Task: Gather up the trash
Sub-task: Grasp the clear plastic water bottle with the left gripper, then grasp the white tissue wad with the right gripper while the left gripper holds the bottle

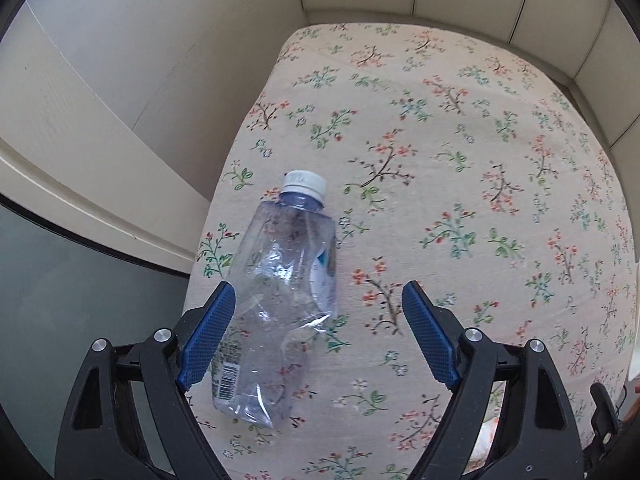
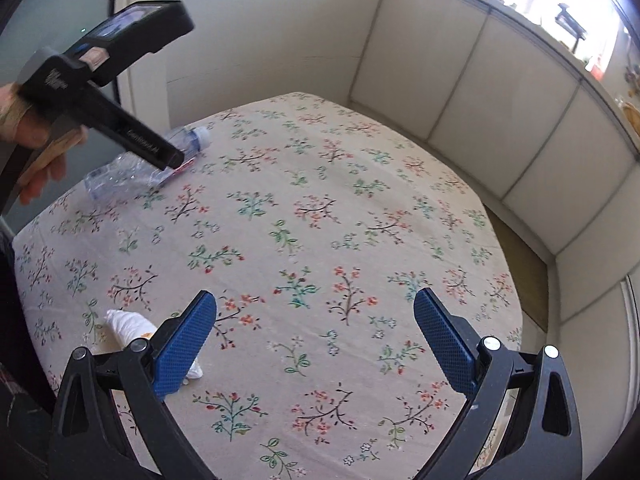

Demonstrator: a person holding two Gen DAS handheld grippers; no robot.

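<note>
Left gripper (image 1: 318, 300) fingers apart over crushed bottle (image 1: 280, 300) (cap on).

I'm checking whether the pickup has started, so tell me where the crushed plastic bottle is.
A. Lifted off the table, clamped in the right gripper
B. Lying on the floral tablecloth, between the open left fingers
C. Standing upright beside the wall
B: the crushed bottle lies flat on the tablecloth, with the left gripper open around it.

A crushed clear plastic bottle (image 1: 280, 296) with a white cap lies on its side near the floral cloth's edge, well apart from a crumpled white wad (image 2: 130, 330).
</note>
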